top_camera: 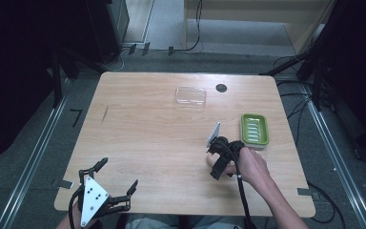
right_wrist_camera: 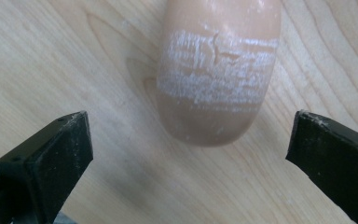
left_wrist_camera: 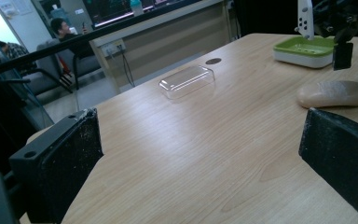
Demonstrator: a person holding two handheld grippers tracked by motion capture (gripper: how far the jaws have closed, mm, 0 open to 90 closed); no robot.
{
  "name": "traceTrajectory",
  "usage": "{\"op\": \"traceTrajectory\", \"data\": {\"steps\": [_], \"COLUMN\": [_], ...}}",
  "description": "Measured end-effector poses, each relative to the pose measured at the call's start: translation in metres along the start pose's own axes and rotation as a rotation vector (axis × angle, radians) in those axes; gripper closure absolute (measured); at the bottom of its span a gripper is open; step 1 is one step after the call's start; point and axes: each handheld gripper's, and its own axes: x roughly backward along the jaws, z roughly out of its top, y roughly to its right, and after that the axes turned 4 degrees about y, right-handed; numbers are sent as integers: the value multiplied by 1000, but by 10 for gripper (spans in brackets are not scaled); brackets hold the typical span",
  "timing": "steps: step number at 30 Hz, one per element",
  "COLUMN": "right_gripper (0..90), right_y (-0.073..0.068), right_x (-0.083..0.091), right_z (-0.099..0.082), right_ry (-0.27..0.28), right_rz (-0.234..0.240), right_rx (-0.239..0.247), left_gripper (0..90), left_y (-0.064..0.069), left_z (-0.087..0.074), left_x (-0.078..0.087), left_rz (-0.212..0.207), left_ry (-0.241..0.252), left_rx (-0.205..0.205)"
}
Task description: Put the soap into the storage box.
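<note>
A tan oval soap bar, scuffed white across its top, lies on the wooden table. My right gripper hangs just above it, open, with its jaws spread to either side of the bar's near end and not touching it. In the high view the right gripper covers most of the soap bar. A green soap dish sits just to the right of it. My left gripper is open and holds nothing at the table's front left. Its own view shows the left gripper facing the soap bar.
A clear plastic lid lies at the back centre of the table, beside a dark round hole. Cables run over the floor behind the table. Through the left gripper view a person sits far off in the room.
</note>
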Motion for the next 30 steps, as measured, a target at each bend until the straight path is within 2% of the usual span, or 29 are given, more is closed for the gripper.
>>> {"op": "traceTrajectory", "data": {"steps": [19,25,30], "right_gripper": [0,0,44], "right_y": [10,13,14], "right_x": [-19,-23,-25], "right_z": [21,23,25], "right_ry": [-9,-18,-17], "right_rz": [3,0,-8], "right_rx": [-21,-14,-16], "left_gripper": [0,0,0], "left_y": [0,0,0], "left_z": [0,0,0], "left_x": [0,0,0], "left_rz": [0,-1,0], "left_ry": [0,0,1], "left_rx": [1,0,0]}}
